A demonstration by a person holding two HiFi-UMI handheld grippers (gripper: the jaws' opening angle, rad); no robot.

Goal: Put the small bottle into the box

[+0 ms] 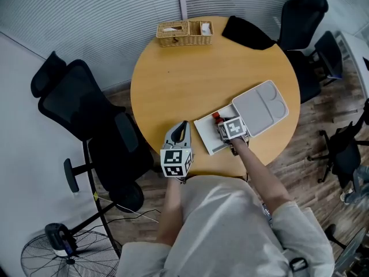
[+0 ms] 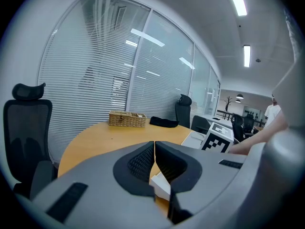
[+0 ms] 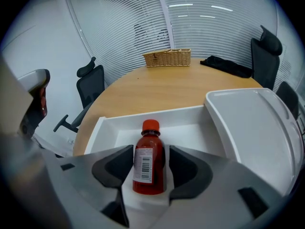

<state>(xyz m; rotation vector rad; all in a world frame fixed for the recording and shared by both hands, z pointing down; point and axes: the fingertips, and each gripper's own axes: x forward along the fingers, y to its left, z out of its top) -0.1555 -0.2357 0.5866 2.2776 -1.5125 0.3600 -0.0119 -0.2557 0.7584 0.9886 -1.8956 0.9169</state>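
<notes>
A small red bottle (image 3: pixel 148 163) with a red cap and a white label lies inside the open white box (image 3: pixel 157 116). My right gripper (image 3: pixel 150 152) is open, a pad on each side of the bottle and a thin gap at each. In the head view the bottle's cap (image 1: pixel 217 118) peeks out ahead of the right gripper (image 1: pixel 221 126) over the box (image 1: pixel 204 133). My left gripper (image 1: pixel 182 129) hovers at the table's near edge, left of the box. It is shut (image 2: pixel 155 144) and holds nothing.
The box's grey-white lid (image 1: pixel 262 108) lies flat on the box's right (image 3: pixel 257 123). A wicker basket (image 1: pixel 183 32) and a black cloth (image 1: pixel 248 33) sit at the round wooden table's far side (image 1: pixel 184 79). Black office chairs (image 1: pixel 86 114) stand around it.
</notes>
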